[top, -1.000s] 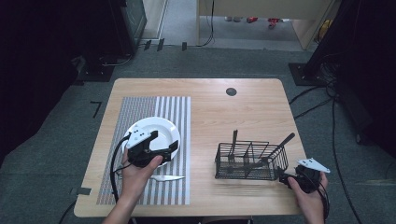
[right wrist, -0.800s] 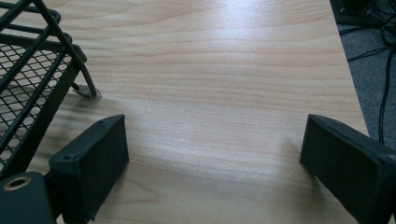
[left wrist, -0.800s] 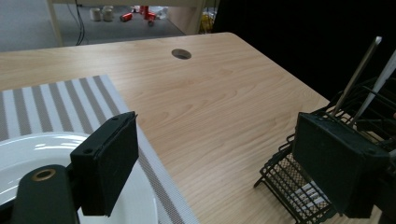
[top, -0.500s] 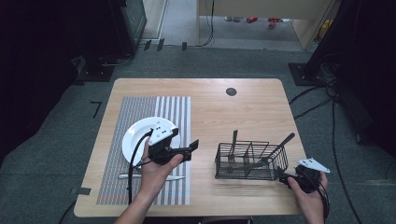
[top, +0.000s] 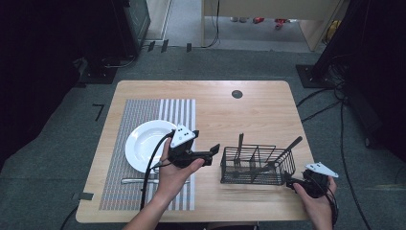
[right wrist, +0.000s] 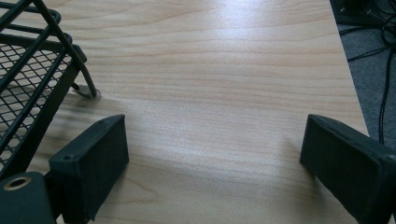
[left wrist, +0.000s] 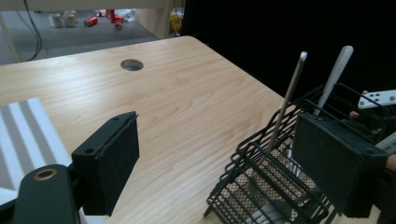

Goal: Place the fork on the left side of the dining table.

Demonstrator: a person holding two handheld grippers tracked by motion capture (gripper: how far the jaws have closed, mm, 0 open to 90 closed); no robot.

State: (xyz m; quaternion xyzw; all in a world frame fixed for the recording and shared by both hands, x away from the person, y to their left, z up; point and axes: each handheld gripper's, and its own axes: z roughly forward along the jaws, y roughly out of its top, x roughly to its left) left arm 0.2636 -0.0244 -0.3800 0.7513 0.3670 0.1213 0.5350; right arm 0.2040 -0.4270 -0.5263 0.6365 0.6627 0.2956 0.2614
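Left hand-held gripper (top: 210, 154) spread, empty, aimed at wire cutlery basket (top: 257, 165); right hand-held gripper (top: 293, 183) spread beside basket's corner.

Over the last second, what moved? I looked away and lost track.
The left gripper swung from over the plate rightward toward the wire basket, fingers open and empty. A knife now lies bare below the plate. The right gripper, basket and plate stayed put.

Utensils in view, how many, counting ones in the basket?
3. One lies on the striped placemat below the plate: utensil. Two handles rise from the wire basket, one upright, one leaning right. More may be hidden inside.
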